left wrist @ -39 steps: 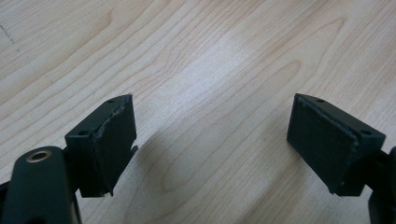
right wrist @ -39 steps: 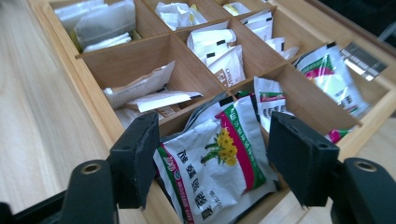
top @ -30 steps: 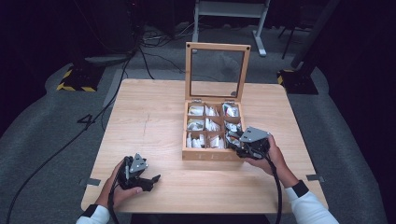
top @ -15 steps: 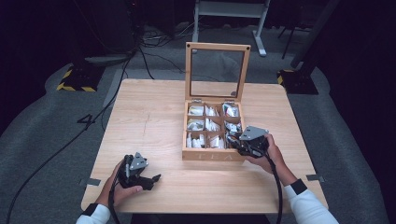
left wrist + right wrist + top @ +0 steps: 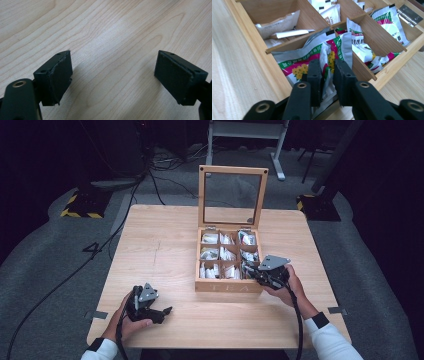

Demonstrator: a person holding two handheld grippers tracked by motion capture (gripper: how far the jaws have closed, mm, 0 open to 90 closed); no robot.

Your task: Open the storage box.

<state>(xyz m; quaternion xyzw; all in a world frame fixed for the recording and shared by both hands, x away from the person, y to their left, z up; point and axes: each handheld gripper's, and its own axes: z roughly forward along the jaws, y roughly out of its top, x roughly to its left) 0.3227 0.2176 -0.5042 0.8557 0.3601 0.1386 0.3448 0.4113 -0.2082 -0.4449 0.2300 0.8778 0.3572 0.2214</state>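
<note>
Dark floor and trailing cables are surrounding a pale wooden surface [image 5: 165, 245], on which a wooden tea box [image 5: 229, 287] is standing with its glass lid [image 5: 232, 195] propped upright at twelve o'clock. Its compartments are holding tea packets. At about four o'clock from the box's middle, the right gripper [image 5: 327, 82] is reaching into the near corner compartment, and its jaws have just been closing; in the right gripper view they are pinching a folded packet with yellow flowers and a green and red band [image 5: 322, 57], which is still sitting in that compartment against the front wall. So the step in hand looks like the grasp of one packet for lifting out. At seven o'clock from the box, well apart from it, the left gripper [image 5: 113, 80] is resting near the front edge, its jaws standing wide apart with bare wood between them.

The next move probably calls for a straight upward pull, keeping the packet clear of the thin divider [image 5: 362, 68] and of the neighbouring packets [image 5: 372, 53], since a thin foil fold could slip from the pads.
</note>
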